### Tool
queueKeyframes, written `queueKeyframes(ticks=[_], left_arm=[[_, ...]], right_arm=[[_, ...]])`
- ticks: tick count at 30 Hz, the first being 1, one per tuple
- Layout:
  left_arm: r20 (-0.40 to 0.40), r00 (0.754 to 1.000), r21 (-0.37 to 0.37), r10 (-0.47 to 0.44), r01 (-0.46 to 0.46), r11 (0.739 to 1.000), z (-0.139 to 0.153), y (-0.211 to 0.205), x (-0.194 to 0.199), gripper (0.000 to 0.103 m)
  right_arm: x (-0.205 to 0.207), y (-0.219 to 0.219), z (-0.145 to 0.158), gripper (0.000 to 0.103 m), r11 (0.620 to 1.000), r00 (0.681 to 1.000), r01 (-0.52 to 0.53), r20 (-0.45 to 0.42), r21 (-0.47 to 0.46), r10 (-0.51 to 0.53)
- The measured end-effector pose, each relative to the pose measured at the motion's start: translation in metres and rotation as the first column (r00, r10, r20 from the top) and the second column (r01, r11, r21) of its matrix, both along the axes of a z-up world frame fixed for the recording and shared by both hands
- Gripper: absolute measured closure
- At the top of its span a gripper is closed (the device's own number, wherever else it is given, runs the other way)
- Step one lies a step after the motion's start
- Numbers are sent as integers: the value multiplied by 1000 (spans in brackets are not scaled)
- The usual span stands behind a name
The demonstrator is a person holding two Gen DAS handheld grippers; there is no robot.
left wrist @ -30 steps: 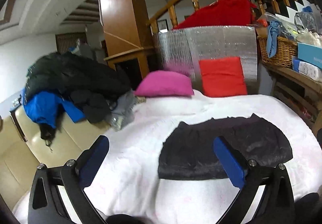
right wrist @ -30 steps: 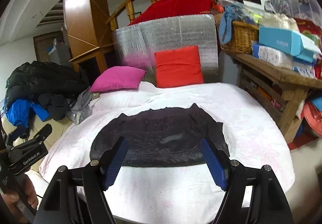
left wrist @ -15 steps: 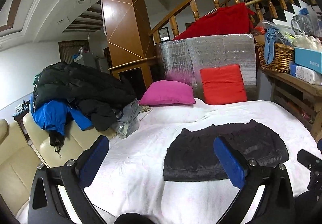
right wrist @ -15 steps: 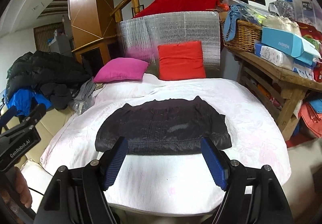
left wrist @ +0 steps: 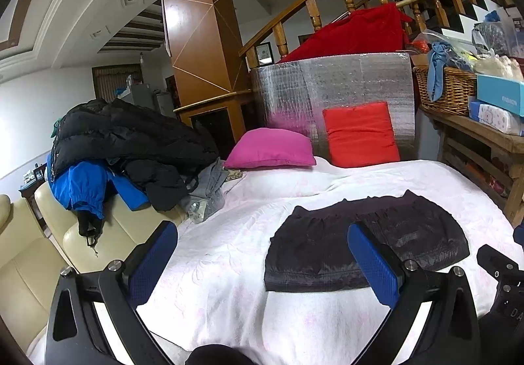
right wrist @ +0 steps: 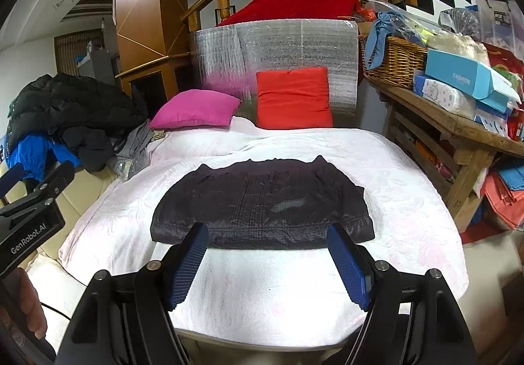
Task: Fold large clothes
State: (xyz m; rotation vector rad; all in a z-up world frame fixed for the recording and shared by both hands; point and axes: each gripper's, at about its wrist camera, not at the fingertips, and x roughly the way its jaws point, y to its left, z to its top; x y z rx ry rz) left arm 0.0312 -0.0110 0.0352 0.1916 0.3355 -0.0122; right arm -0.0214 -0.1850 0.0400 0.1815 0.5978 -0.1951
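Observation:
A black garment point(right wrist: 262, 204) lies folded flat into a wide rectangle on the white bed cover point(right wrist: 268, 293); it also shows in the left wrist view point(left wrist: 327, 250). My right gripper point(right wrist: 268, 266) is open and empty, held back over the bed's near edge, just short of the garment's front hem. My left gripper point(left wrist: 262, 263) is open and empty, off to the garment's left and above the bed. The left gripper's body point(right wrist: 29, 230) shows at the left of the right wrist view.
A pile of dark and blue jackets point(left wrist: 111, 148) lies on a cream sofa point(left wrist: 29, 260) at left. Pink pillow point(right wrist: 196, 109) and red pillow point(right wrist: 293, 98) lean at the bed's head. A wooden shelf point(right wrist: 458, 135) with basket and boxes stands right.
Both grippers have drawn back and up from the bed, so the folded garment looks smaller and farther. The garment itself has not moved.

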Motion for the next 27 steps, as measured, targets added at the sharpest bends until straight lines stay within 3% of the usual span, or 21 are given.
queueKeyframes(ticks=[27], left_arm=[[5, 999, -23, -38, 39, 999, 2, 11, -6, 0]], right_arm=[[9, 17, -6, 25, 1000, 1000, -10, -23, -30, 9]])
